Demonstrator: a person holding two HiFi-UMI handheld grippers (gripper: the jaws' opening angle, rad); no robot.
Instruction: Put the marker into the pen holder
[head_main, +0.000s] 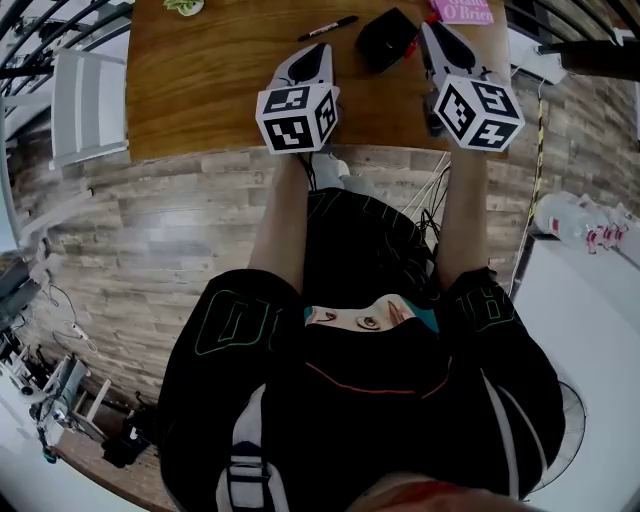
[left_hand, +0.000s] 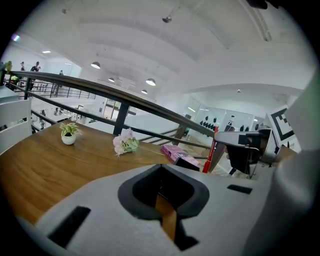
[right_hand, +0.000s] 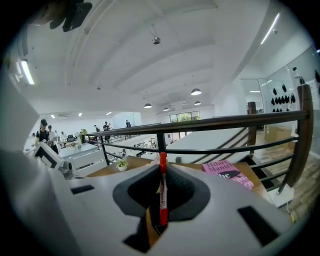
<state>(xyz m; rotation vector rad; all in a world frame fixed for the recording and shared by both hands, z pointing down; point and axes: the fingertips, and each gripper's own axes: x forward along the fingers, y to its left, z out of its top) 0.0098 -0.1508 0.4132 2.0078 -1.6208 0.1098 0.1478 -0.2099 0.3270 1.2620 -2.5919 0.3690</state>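
Observation:
In the right gripper view a red marker (right_hand: 162, 195) stands upright between the jaws of my right gripper (right_hand: 161, 169), which is shut on it. The head view shows that gripper (head_main: 429, 30) over the far right of the wooden table (head_main: 200, 90), just right of the black pen holder (head_main: 388, 38). The red marker (left_hand: 210, 150) also shows in the left gripper view, off to the right. My left gripper (head_main: 319, 50) hovers left of the holder, its jaws together with nothing between them. A black marker (head_main: 328, 27) lies on the table beyond it.
A pink book (head_main: 462, 10) lies at the table's far right corner. A small potted plant (left_hand: 68, 135) and pink flowers (left_hand: 125, 142) sit at the far edge, in front of a dark railing (left_hand: 120, 97). A white chair (head_main: 88, 105) stands left of the table.

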